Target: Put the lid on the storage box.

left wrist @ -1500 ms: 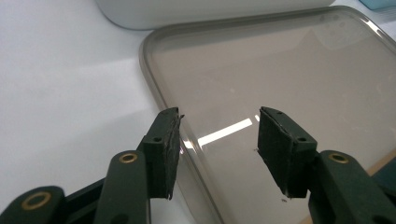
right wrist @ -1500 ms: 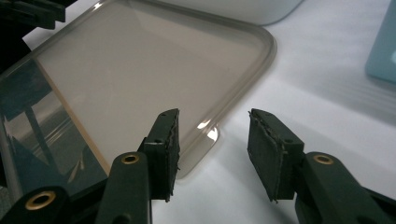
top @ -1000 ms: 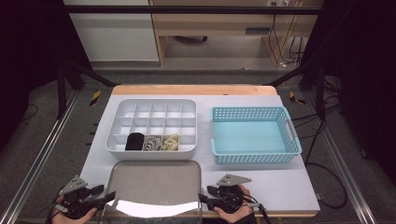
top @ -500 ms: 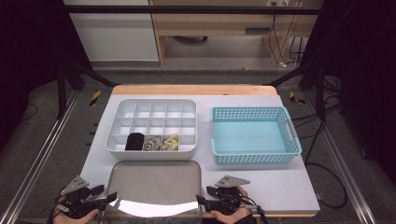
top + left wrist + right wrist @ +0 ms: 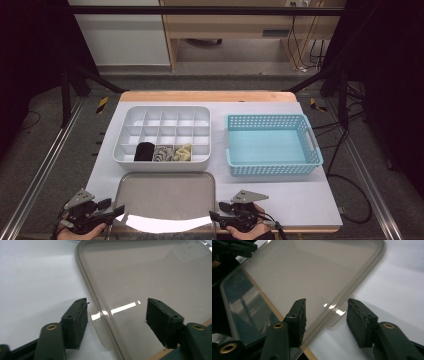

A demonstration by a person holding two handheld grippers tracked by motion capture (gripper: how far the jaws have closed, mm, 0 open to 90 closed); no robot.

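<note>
Clear lid (image 5: 165,197) lay flat at the table's (image 5: 310,200) near edge, in front of the white divided box (image 5: 165,132), left gripper (image 5: 117,315) open astride its left rim tab, right gripper (image 5: 325,315) astride the right tab, jaws just closing slightly, pads not touching.

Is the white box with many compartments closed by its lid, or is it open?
Open. The white compartment box has no cover; its cells show. The clear smoky plastic lid lies flat on the table in front of it.
</note>
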